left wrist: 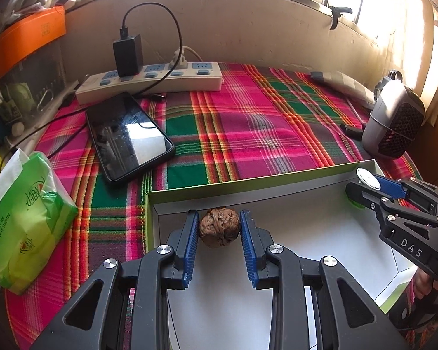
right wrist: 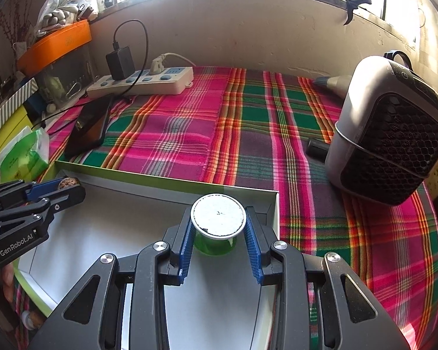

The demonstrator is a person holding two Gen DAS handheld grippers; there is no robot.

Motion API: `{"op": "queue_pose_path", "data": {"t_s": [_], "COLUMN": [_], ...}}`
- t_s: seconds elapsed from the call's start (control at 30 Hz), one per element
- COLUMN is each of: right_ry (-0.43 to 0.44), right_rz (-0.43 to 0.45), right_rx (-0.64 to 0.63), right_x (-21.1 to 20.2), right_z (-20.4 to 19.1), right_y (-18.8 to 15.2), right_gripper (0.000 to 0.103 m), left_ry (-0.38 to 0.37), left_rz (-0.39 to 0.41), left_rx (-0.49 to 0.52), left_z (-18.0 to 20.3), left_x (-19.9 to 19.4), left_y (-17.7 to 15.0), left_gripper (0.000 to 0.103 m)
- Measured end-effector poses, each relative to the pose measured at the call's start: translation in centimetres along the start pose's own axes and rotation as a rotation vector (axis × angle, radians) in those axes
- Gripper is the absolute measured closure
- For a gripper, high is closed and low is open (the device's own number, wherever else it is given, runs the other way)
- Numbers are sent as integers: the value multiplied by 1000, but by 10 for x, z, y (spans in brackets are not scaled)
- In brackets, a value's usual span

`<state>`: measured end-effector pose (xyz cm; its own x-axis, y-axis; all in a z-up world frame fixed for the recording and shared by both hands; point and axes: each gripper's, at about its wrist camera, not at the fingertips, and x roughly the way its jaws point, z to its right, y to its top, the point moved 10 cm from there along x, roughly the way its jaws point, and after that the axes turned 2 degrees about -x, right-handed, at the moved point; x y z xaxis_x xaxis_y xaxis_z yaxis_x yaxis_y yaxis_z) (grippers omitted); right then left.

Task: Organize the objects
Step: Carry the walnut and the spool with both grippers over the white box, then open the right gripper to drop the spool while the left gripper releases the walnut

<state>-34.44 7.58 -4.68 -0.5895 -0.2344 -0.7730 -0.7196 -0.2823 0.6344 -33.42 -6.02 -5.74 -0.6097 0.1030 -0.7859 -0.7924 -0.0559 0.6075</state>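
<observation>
The left gripper point(left wrist: 219, 227) is closed on a brown walnut point(left wrist: 219, 227), its blue pads pressing the shell from either side, low inside the far left corner of a shallow white box point(left wrist: 306, 233) with a green rim. The right gripper point(right wrist: 217, 224) holds a small green cup point(right wrist: 216, 245) sealed with a white foil lid (the lid faces the camera, so the cup's body shows only as a green edge beneath it), just inside the box's far right corner. In the left wrist view the right gripper point(left wrist: 362, 186) appears at the right edge with the lid showing between its fingers; in the right wrist view the left gripper point(right wrist: 64, 188) reaches in from the left with the walnut at its tips.

The box sits on the near part of a counter covered by a pink and green plaid cloth point(left wrist: 248, 122). Farther left lie a dark tablet point(left wrist: 130, 137), a white power strip point(left wrist: 149, 83) with a black charger plugged in, and a green tissue pack point(left wrist: 26, 218). At the right stands a grey fan heater point(right wrist: 391, 134) with a black grille.
</observation>
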Motion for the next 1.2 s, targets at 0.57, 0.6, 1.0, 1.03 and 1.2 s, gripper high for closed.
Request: {"op": "queue_pose_path", "data": {"t_s": [0.57,0.6,1.0,1.03,1.2], "right_ry": [8,13,22,27,29], "right_rz": [-15,-15,-10,-9,3], "right_rx": [-5,-3,11,16,26], "right_x": [3,3,-1,-2,-9], "right_z": [-3,-3,-8,-8,-8], "right_y": [-2,-2,-3,-3,-5], "right_gripper": [68,68,51,50,50], "left_ry": [22,22,13,11,6], "left_rz": [-17,-16,-2,0,18], "left_rx": [28,28,6,5,0], "left_z": [2,2,1,1,2], "left_x": [2,2,-8,-10,-21], "left_y": [-2,-2,-4,-5,-7], "left_gripper": [76,76,70,70,70]}}
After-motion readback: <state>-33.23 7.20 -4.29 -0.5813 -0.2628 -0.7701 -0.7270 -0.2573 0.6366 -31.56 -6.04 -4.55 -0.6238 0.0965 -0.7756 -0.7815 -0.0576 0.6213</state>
